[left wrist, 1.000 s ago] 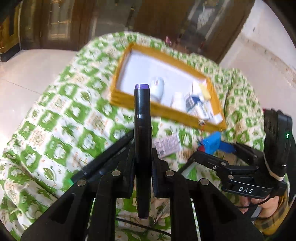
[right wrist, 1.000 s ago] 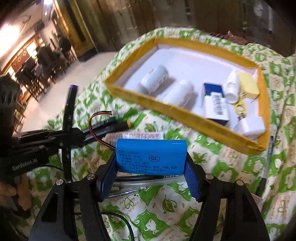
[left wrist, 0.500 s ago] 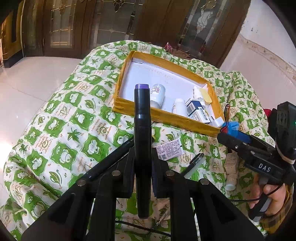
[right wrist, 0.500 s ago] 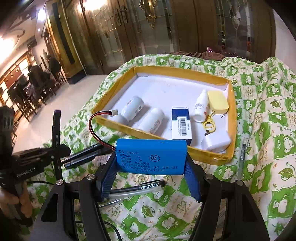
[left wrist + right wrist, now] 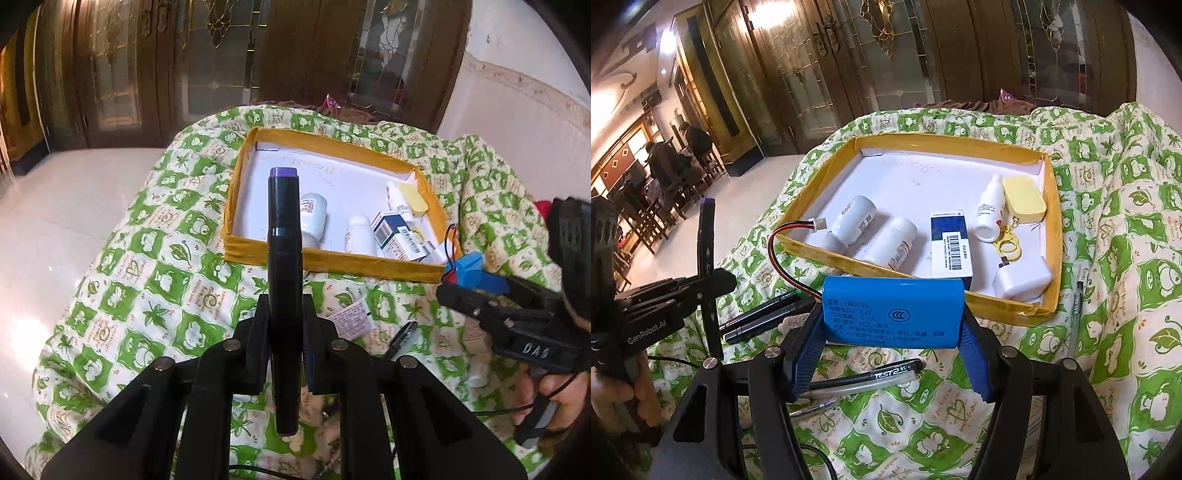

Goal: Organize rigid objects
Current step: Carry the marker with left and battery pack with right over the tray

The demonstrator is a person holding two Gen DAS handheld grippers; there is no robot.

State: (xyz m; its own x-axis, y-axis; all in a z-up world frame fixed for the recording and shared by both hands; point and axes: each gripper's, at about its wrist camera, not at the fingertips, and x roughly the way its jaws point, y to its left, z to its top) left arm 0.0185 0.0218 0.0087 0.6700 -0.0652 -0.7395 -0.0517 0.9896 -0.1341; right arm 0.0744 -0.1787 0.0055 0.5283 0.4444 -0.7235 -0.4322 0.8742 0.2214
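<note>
We have raised both loads above the quilt: left tongs (image 5: 284, 354) grip the marker (image 5: 283, 266), right tongs (image 5: 892, 350) the battery pack (image 5: 892, 312), near the tray (image 5: 923, 299), ready to deposit.

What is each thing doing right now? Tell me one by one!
Left gripper: shut on the black marker.
Black marker: held upright, purple end up.
Right gripper: shut on the blue battery pack.
Blue battery pack: held level, wires loose.
Yellow-rimmed tray: open, partly filled.
White bottles: lying down.
</note>
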